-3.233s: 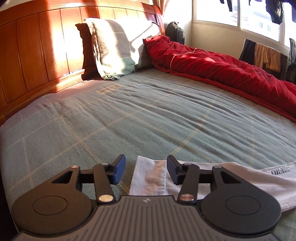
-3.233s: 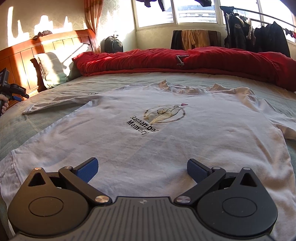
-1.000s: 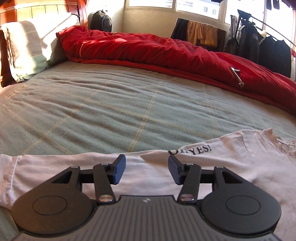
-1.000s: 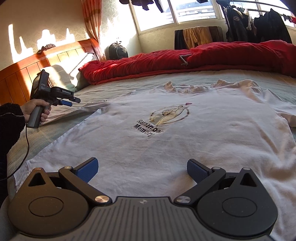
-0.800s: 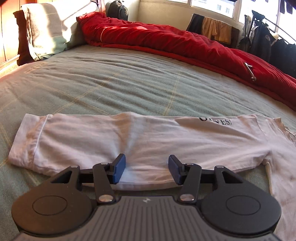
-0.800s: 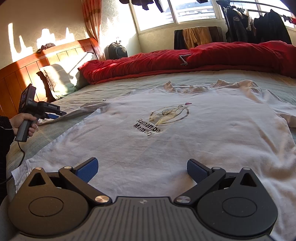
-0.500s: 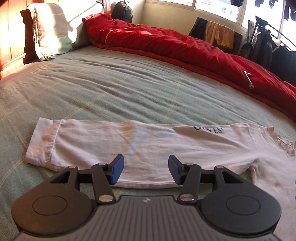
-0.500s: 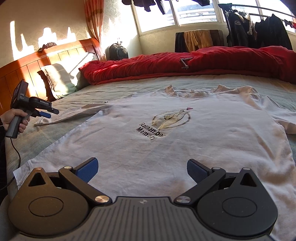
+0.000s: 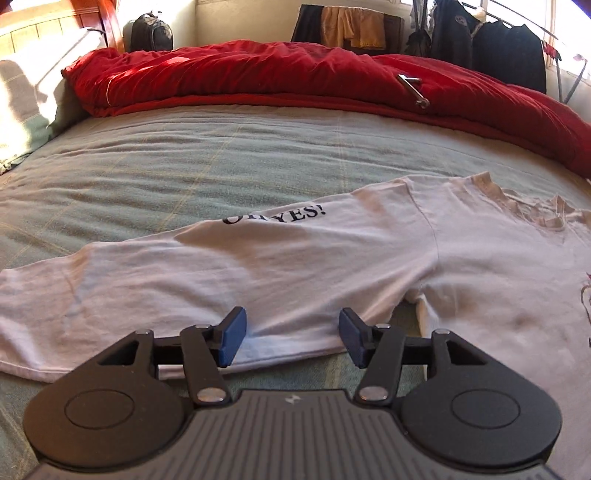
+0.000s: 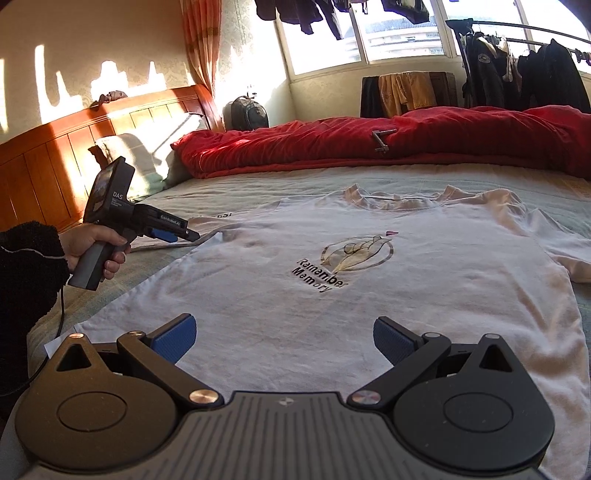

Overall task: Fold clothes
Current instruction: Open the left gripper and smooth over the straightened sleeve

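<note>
Garment: a white long-sleeved shirt [image 10: 369,295] lies spread flat, front up, on the green checked bedspread [image 9: 184,155]; a printed emblem with dark lettering sits at the centre of its chest.
Left sleeve: the sleeve [image 9: 221,266] stretches out flat toward 9 o'clock in the left wrist view, with black lettering near its far edge; its near hem runs just ahead of the tool.
Left gripper [image 9: 290,338]: its jaws are opening, about half spread. The blue pads [image 9: 232,338] hover at the sleeve's near edge with cloth seen between them, not pressed.
Left hand [image 10: 94,245]: seen at 9 o'clock in the right wrist view, in a dark fuzzy cuff, grasping the tool's handle beside the shirt's armpit seam.
Right gripper [image 10: 284,338]: jaws spread wide and empty, hovering over the shirt's lower hem at 6 o'clock.
Surroundings: a red quilt [image 10: 388,147] is bunched along the far side of the bed at 12 o'clock; a pillow [image 10: 144,162] leans on the wooden headboard [image 10: 44,162] at 10 o'clock; dark clothes hang by the window [image 10: 399,33].
</note>
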The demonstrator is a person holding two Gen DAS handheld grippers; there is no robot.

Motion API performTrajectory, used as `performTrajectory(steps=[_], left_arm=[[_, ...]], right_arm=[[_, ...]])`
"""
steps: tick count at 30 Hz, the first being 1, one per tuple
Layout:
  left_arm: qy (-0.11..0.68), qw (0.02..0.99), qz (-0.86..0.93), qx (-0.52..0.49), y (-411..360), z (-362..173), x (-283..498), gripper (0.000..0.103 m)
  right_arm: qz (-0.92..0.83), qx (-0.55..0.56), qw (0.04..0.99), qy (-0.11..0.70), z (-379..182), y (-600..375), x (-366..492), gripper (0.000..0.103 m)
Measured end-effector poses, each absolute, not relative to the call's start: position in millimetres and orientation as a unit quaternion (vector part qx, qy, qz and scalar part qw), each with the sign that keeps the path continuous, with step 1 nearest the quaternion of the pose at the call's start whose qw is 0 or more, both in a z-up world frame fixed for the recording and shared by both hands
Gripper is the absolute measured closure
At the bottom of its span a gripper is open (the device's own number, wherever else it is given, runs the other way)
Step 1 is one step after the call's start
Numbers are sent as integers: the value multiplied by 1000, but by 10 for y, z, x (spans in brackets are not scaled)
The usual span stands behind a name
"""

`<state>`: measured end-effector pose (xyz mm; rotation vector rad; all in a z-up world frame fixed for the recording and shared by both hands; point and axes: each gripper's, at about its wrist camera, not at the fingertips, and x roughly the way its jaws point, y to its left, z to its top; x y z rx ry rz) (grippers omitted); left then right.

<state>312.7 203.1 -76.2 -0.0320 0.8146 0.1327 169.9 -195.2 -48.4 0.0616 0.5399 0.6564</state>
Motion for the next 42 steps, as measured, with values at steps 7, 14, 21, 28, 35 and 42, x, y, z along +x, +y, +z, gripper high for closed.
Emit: performTrajectory(steps=[7,14,21,28,35,42], left_arm=[[370,927,39,-48,1896,-354,3060,45],[350,935,11,-53,1454,-480,3524,41],[401,914,0,-58,1475,-737,3444,40],[396,901,42,-169,2046,-450,3768,33],[418,876,89,-222,2418,-775,4161,34],[367,893,98,-240,2491,-602,4246,35]], right_arm=[[320,49,912,252,-429,-2028,1650,0],[320,48,914,243,-398,-2050,1626,0],[318,56,913,249,-441,-2098,1627,0],[304,60,916,255,-481,-2170,1666,0],[294,55,917,263,-545,-2180,1729,0],[287,55,917,272,-608,-2182,1785,0]])
